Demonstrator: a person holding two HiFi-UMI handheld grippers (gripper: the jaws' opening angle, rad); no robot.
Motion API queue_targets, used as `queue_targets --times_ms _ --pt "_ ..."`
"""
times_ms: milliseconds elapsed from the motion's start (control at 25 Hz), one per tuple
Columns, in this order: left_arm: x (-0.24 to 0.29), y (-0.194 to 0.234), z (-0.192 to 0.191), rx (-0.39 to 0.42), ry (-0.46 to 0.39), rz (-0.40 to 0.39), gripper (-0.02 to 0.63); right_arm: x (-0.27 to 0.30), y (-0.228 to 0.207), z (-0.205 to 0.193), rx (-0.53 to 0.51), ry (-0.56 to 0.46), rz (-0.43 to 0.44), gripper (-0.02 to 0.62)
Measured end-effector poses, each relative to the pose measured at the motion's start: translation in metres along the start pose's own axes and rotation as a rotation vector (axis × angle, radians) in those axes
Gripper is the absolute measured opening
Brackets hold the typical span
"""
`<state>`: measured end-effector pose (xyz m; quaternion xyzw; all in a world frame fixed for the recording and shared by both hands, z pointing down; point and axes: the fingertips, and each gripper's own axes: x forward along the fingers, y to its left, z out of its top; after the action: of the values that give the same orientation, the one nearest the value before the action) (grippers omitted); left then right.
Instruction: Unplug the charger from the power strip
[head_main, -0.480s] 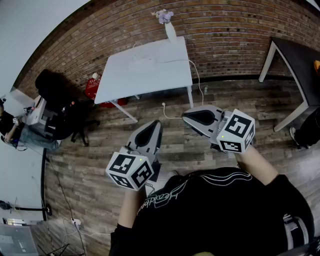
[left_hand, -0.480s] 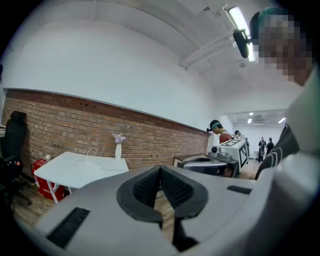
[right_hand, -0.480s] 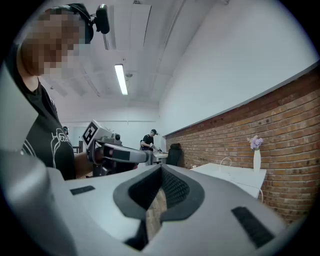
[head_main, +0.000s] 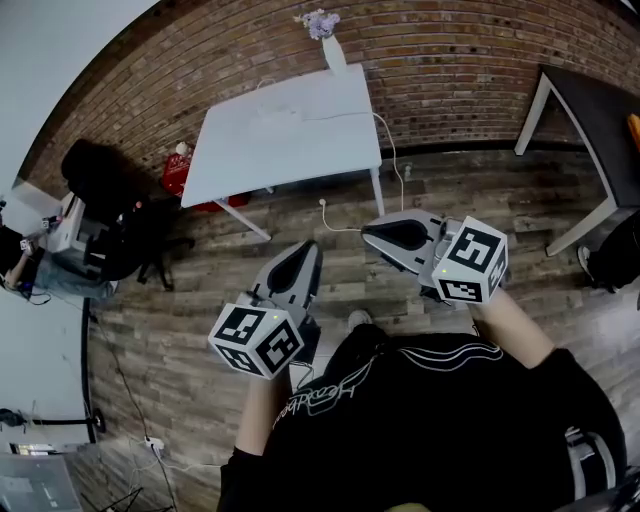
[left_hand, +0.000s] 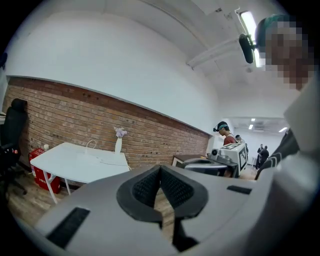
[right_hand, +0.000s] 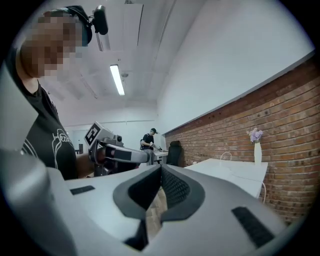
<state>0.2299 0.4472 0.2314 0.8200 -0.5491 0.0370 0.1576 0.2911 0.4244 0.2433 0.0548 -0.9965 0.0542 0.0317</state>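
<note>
Down on the wood-plank floor (head_main: 200, 300), in the head view, the person stands well apart from a white rectangular surface (head_main: 250, 150) on thin legs set against a red brick wall (head_main: 450, 60). A white vase of purple flowers (head_main: 330, 45) stands at its far edge, and a thin white cable (head_main: 340, 116) crosses it and drops off the corner toward the wall. A small pale shape where that cable begins is, I judge, the power strip with the charger, though it is too small to tell them apart. The grey left gripper (head_main: 300, 262) and grey right gripper (head_main: 385, 235) are held near waist height, side by side with a gap between them, both aimed toward the surface. That fits an approach with no reach yet begun. From the left gripper view, its dark ribbed fingers (left_hand: 145, 187) are clenched tip to tip with nothing between them, only floor showing through the slot below. The surface, vase and a loop of cable sit far off at the left. From the right gripper view, its fingers (right_hand: 175, 190) are likewise pressed together and empty. The surface lies off to the right, with a black office chair (right_hand: 175, 155) and another person far behind. Clenched, empty fingers make sense with nothing in reach; I judge one pair must part before it can take the charger.
</note>
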Motion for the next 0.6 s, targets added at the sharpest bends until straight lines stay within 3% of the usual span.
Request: queue_targets --times_ms 120,200,240,400,600 --pt "0.008 0.014 -0.003 -0.017 0.006 -0.006 0.003 0.008 -0.016 -0.004 0.041 -0.016 -0.028 0.0" --pt "0.015 0.026 -0.003 -0.029 0.004 -0.01 0.003 0.016 -0.026 -0.007 0.072 -0.025 -0.023 0.085" --pt "0.019 0.032 -0.003 -0.035 0.003 -0.015 0.003 0.02 -0.03 -0.009 0.075 -0.026 -0.015 0.095" --pt "0.039 0.055 -0.005 -0.051 0.011 -0.055 0.003 0.034 -0.053 -0.015 0.075 -0.061 -0.021 0.025" --pt "0.063 0.1 0.001 -0.039 -0.001 -0.079 0.003 0.069 -0.099 -0.031 0.075 -0.027 -0.083 0.004"
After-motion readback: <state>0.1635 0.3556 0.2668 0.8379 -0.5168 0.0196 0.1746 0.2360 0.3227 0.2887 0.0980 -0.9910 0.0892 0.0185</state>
